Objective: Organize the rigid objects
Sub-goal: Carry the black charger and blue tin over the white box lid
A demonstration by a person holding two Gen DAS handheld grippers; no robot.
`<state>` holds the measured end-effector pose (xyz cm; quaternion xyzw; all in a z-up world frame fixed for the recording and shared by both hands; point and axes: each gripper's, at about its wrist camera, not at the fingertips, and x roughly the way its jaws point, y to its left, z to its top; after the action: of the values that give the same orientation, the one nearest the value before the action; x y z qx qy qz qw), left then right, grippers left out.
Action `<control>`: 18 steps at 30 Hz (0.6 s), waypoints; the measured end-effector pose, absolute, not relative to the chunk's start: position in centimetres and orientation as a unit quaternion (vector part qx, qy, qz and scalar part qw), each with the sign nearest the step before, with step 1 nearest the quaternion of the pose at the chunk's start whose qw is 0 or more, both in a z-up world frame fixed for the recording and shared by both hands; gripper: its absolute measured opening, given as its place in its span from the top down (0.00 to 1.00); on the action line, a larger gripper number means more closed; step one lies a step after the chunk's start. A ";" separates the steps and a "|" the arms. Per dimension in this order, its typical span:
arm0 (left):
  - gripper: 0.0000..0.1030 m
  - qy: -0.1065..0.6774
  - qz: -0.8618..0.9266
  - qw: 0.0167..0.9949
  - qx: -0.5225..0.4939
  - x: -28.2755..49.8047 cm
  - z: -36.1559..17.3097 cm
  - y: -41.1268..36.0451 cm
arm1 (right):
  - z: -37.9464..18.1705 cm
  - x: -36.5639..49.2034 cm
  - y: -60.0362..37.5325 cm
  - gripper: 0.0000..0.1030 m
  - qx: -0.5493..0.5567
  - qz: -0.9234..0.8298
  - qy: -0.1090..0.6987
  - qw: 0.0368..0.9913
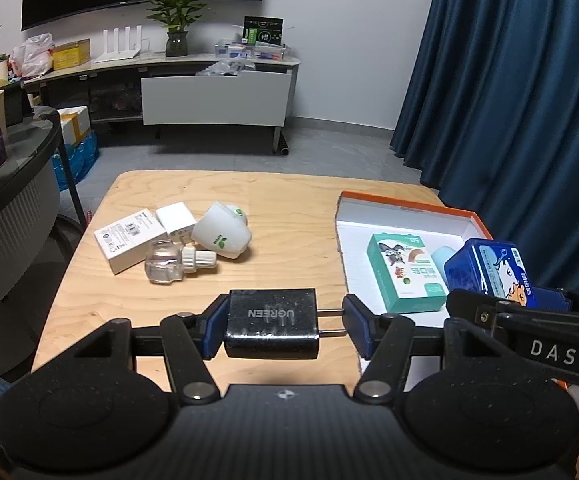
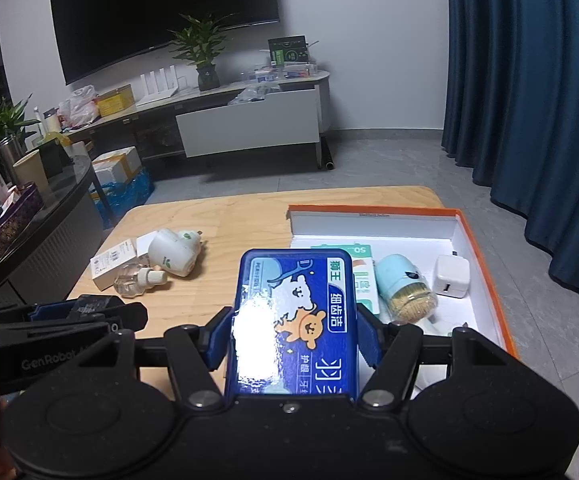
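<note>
A black rectangular UGREEN plug charger [image 1: 272, 323] is clamped between the pads of the left gripper [image 1: 285, 326], held level above the near edge of the light wooden table [image 1: 289, 200]. A glossy blue rectangular tin [image 2: 295, 322] is pinched in the right gripper [image 2: 293, 340], beside the near-left corner of the orange-rimmed white cardboard box [image 2: 485, 248], whose front floor is seen bare.

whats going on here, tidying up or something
A person is sorting small items into the orange-rimmed box. The left gripper is shut on a black charger, the right gripper on a blue tin. Both hover above the table. A green carton already lies in the box; a clear bottle remains outside.
</note>
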<state>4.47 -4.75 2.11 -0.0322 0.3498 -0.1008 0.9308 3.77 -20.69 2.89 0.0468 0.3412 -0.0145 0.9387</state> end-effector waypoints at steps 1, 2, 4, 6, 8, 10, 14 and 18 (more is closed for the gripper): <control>0.41 0.350 -0.102 0.931 -0.032 4.5 2.1 -4.8 | 2.9 3.7 -20.8 0.27 0.047 -0.016 0.341 0.939; 0.41 0.350 -0.104 0.930 -0.031 4.4 2.1 -5.0 | 2.9 3.6 -21.0 0.27 0.048 -0.017 0.341 0.939; 0.41 0.351 -0.107 0.930 -0.030 4.4 2.0 -5.2 | 2.8 3.5 -21.4 0.27 0.048 -0.019 0.341 0.939; 0.41 0.352 -0.109 0.929 -0.031 4.4 2.0 -5.3 | 2.8 3.4 -21.5 0.27 0.049 -0.021 0.341 0.938; 0.41 0.353 -0.111 0.929 -0.030 4.4 2.0 -5.6 | 2.8 3.2 -21.8 0.27 0.050 -0.022 0.341 0.938; 0.41 0.353 -0.114 0.928 -0.029 4.4 2.0 -5.8 | 2.9 3.2 -21.9 0.27 0.050 -0.024 0.341 0.938; 0.41 0.354 -0.118 0.927 -0.028 4.5 1.9 -6.2 | 2.9 2.8 -22.4 0.27 0.052 -0.030 0.340 0.938; 0.41 0.357 -0.126 0.925 -0.029 4.5 1.8 -6.7 | 2.9 2.6 -23.1 0.27 0.053 -0.038 0.340 0.938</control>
<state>4.50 -6.75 1.76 -0.0287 0.3568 -0.1257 0.9253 2.60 -23.13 2.89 0.0531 0.3404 -0.0383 0.9380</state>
